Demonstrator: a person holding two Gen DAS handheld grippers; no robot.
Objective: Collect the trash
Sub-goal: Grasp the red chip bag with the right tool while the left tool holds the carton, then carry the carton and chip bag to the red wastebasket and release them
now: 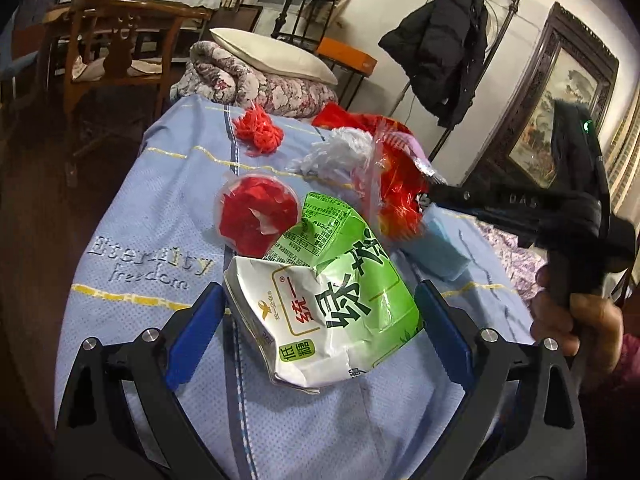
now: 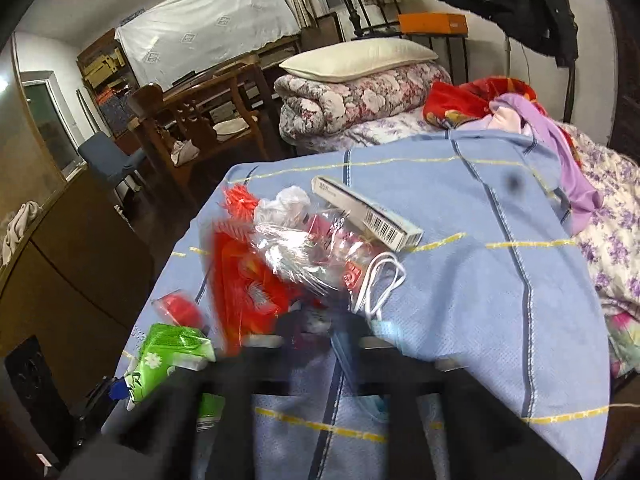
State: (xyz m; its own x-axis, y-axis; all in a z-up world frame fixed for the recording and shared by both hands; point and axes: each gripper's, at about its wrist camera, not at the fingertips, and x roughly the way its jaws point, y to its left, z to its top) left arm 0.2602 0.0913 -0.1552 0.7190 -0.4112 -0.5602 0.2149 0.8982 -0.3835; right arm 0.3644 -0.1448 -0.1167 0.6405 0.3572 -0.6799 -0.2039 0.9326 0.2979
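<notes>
- Crumpled drink carton (image 1: 332, 312): green and white, dark lettering.
- Bedcover (image 1: 152, 208): pale blue, yellow stitched lines, dark blue stripes.
- Rolled quilt (image 2: 360, 100): maroon with white flowers.
- Pillow (image 2: 356, 58): cream.
- Shredded bundle (image 1: 258, 126): bright red.

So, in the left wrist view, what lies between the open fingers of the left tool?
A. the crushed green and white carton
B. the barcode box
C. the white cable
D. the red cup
A: the carton lies on the blue cloth between the two blue pads of the left tool, which stand wide on either side of it.
</notes>
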